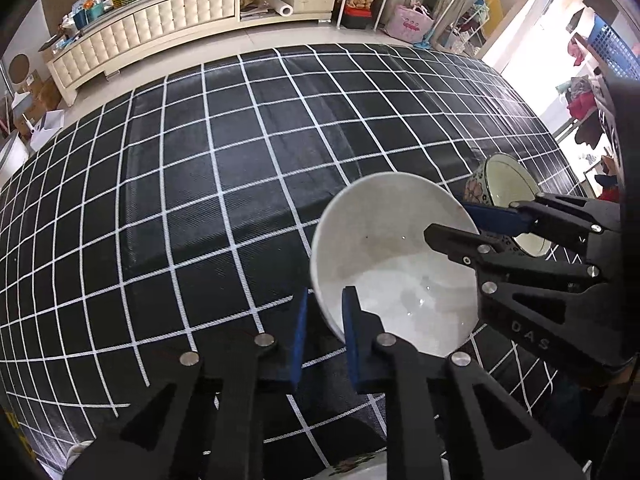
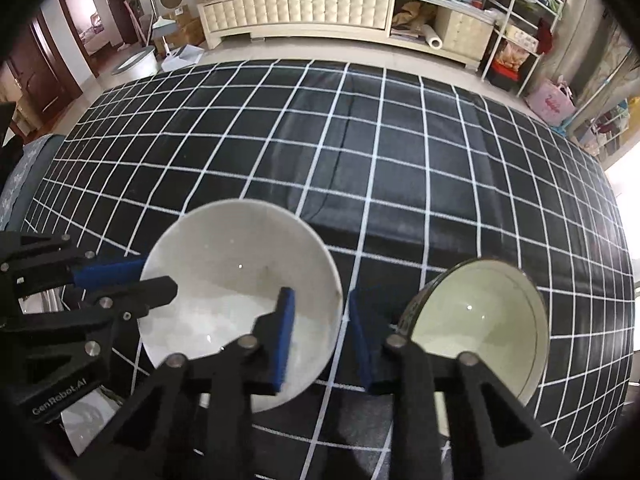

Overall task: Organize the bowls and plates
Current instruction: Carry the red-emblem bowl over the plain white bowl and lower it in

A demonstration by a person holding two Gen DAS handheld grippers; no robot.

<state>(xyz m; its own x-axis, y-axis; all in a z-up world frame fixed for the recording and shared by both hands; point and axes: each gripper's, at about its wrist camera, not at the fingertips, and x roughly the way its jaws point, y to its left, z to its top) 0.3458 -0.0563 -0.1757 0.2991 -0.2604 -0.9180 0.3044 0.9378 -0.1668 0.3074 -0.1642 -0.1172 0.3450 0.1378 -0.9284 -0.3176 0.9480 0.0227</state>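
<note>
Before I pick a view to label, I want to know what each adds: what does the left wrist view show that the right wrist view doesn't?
Only the left view shows the flower pattern on the outside of the small bowl. Only the right view shows a dark doorway and the small bowl's whole pale inside. Both show the white bowl, each gripper straddling its rim, left gripper and right gripper, on the checked cloth.

We cannot see the near rim of the white bowl: the left gripper's fingers cover it. In the left wrist view, the floral bowl is half hidden behind the right gripper. A patterned dish is cut off at the bottom edge. In the right wrist view, a white object at lower left lies mostly behind the left gripper; we cannot identify it.
</note>
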